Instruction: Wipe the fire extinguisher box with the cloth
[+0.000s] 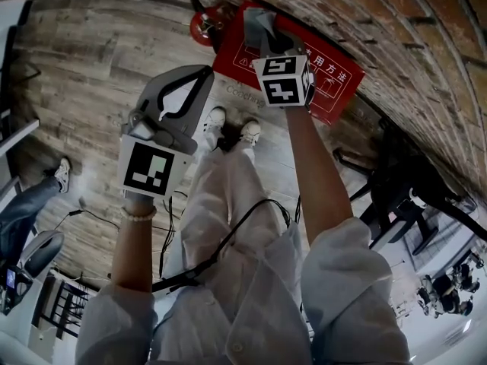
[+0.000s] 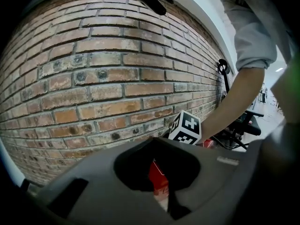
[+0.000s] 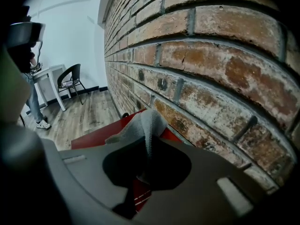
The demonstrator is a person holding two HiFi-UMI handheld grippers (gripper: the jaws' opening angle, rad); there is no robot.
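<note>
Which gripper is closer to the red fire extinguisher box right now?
Right. The right gripper is over the fire extinguisher box, with the cloth pinched in its jaws. The left gripper is off to the side above the wood floor, clear of the box.

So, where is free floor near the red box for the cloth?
Free: wood floor left of the fire extinguisher box, past the red wheel, along the brick wall. Crowded: shoes and cables before the box; chairs at right.
</note>
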